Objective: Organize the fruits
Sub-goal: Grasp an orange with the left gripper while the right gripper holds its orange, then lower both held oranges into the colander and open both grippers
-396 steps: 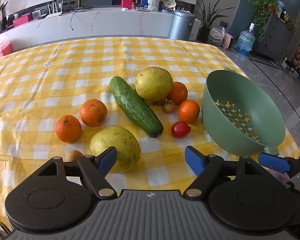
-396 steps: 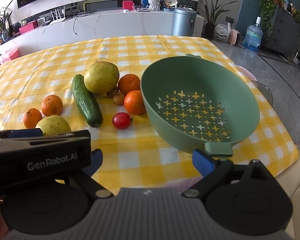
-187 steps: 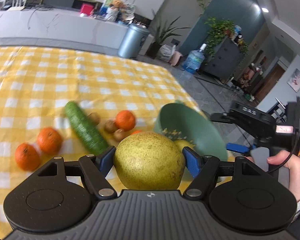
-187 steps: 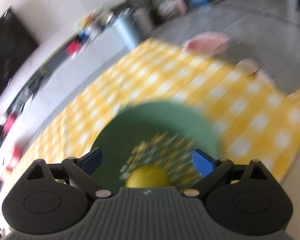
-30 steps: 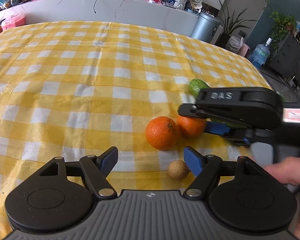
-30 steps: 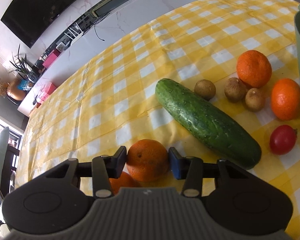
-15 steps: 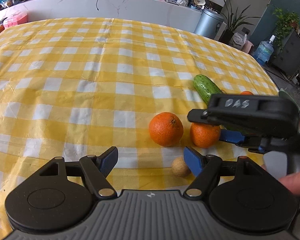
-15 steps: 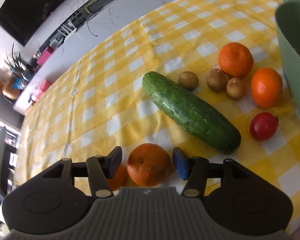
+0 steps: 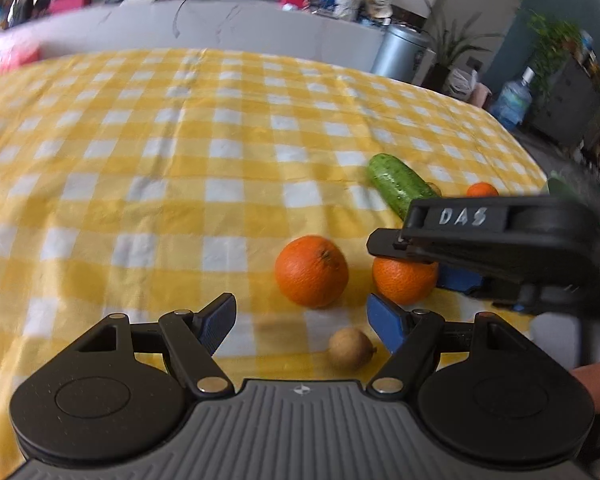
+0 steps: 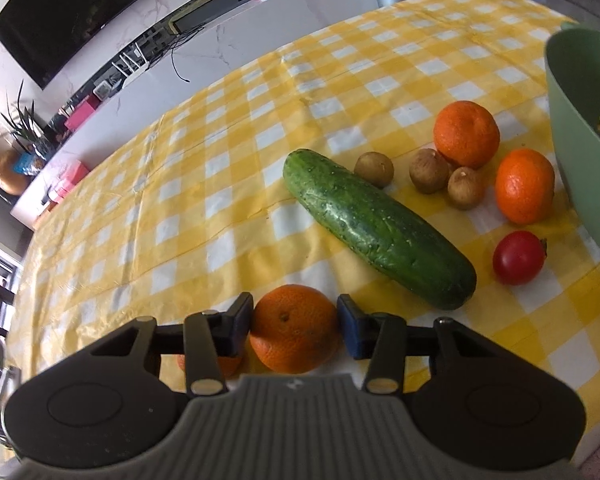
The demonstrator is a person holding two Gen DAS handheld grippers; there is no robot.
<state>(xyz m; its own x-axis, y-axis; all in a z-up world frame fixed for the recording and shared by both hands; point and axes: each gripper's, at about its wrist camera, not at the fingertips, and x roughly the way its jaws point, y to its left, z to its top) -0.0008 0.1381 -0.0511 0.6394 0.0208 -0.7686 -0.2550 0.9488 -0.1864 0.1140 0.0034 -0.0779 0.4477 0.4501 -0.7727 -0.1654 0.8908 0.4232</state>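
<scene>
Left gripper hung apart and empty over the near surface, one orange just beyond it, while to its right the right gripper was closing on the second orange, pads at both flanks, green colander far right.

Right hand-held gripper, jaws closing, pads against both sides of an orange on the checked desk. Second orange just left, mostly hidden behind the left finger. Cucumber lies diagonally beyond. Three small brown fruits, possibly longans, beside its far end. Two more oranges and a red tomato near the green colander at right edge.
</scene>
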